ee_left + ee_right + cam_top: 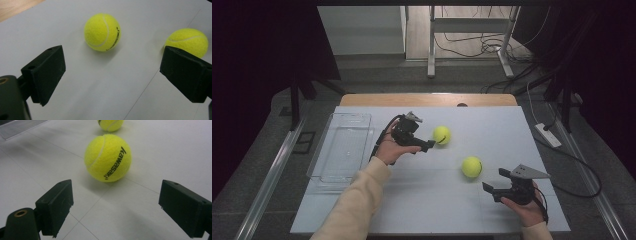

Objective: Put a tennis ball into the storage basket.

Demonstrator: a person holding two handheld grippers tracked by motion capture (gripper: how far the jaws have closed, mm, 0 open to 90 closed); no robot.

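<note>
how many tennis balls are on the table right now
2. One tennis ball lies just ahead of the left tongs; the other tennis ball lies nearer the person, ahead of the right tongs. Both rest on the white table.

Lab/test setup, dark curtains at sides, loose cables on floor, white worktable

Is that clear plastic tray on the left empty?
Empty: the clear tray holds nothing; both tennis balls lie outside on the table.
</note>
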